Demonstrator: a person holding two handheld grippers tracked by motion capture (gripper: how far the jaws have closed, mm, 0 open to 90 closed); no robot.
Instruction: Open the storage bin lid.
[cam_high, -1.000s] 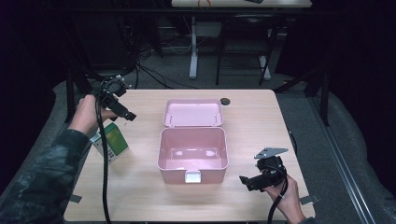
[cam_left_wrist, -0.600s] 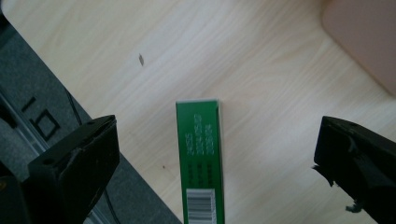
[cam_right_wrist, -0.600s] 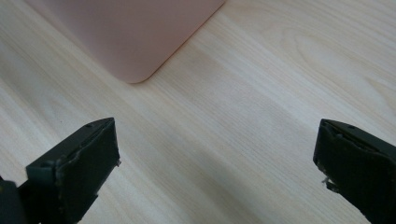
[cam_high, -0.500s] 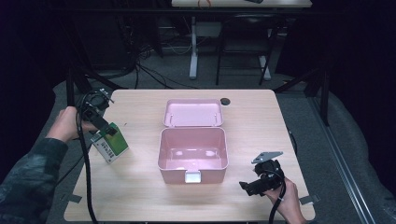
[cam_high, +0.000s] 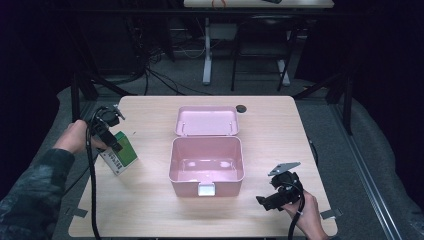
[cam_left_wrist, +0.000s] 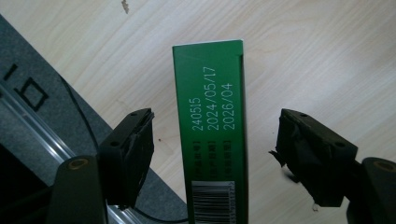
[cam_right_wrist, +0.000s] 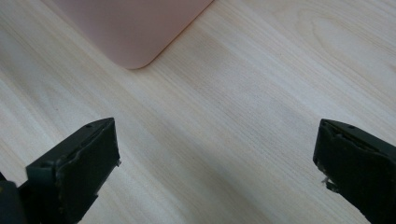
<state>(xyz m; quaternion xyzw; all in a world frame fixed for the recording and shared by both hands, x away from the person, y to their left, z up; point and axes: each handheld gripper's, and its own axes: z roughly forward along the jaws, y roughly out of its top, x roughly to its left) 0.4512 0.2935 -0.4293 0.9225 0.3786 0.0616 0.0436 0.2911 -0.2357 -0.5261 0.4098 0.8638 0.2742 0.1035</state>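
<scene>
— So what's changed since a second ago?

— My left gripper (cam_high: 111, 141) has come down from above the table's (cam_high: 150, 210) left edge onto the green carton (cam_high: 119, 152). Its jaws have just been closing in, and the carton now sits between them, but there's a gap on both sides, so I'm not gripping it yet. My right gripper (cam_high: 265, 202) has stayed low at the near right corner, jaws spread wide with nothing in them.

— Anything you can't make out?

— In the left gripper view the carton (cam_left_wrist: 212, 135) is cut off at the bottom, barcode and all. The small grey print beside the dates is too blurred to read. In the right gripper view I get just one rounded corner of the pink box (cam_right_wrist: 135, 28).

— Where's the carton, and how does it lie?

— Flat on the wood near the left edge, well left of the open pink box (cam_high: 206, 165). Its long axis runs straight away from my left gripper, between the jaws; in the high view it slants from far-left to near-right
</scene>
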